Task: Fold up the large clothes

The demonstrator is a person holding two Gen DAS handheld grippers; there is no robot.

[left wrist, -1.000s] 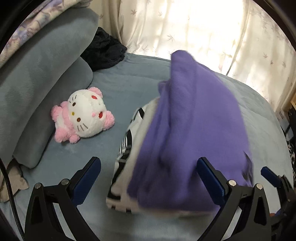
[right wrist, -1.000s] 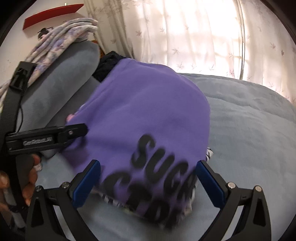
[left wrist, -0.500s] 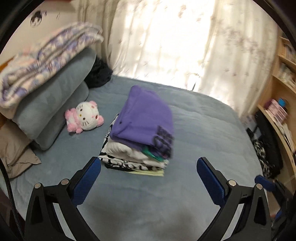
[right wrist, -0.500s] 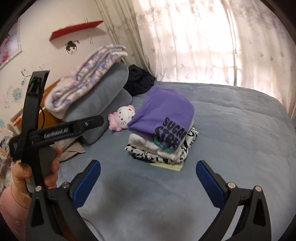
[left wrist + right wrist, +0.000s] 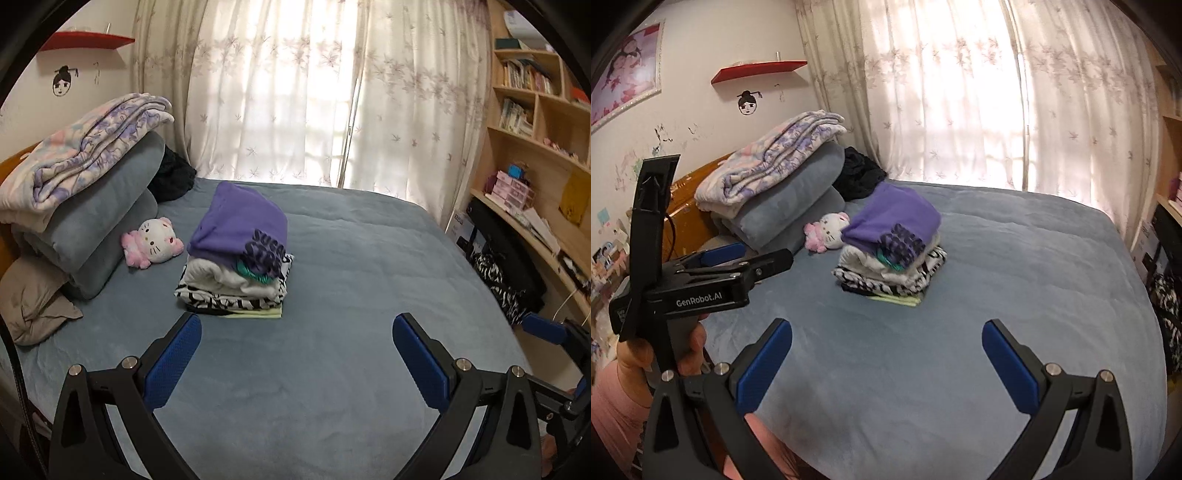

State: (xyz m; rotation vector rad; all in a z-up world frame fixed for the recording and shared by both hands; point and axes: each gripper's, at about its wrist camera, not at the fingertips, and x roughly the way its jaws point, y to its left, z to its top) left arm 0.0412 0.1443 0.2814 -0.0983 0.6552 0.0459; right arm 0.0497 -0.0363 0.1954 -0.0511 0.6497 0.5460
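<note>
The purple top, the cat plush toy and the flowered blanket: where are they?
purple top (image 5: 240, 218), left wrist view, its upper folded face.
cat plush toy (image 5: 157, 240), left wrist view, its white face.
flowered blanket (image 5: 772, 158), right wrist view, its top fold.

Pretty clearly somebody's bedroom at home: a big bed with a grey-blue plush cover (image 5: 332, 258), folded grey duvets and a floral blanket (image 5: 85, 166) stacked by the headboard. There's also a pink-and-white plush cat toy (image 5: 155, 242), sheer leaf-print curtains (image 5: 314, 92) and a light wooden bookshelf (image 5: 535, 110).
</note>
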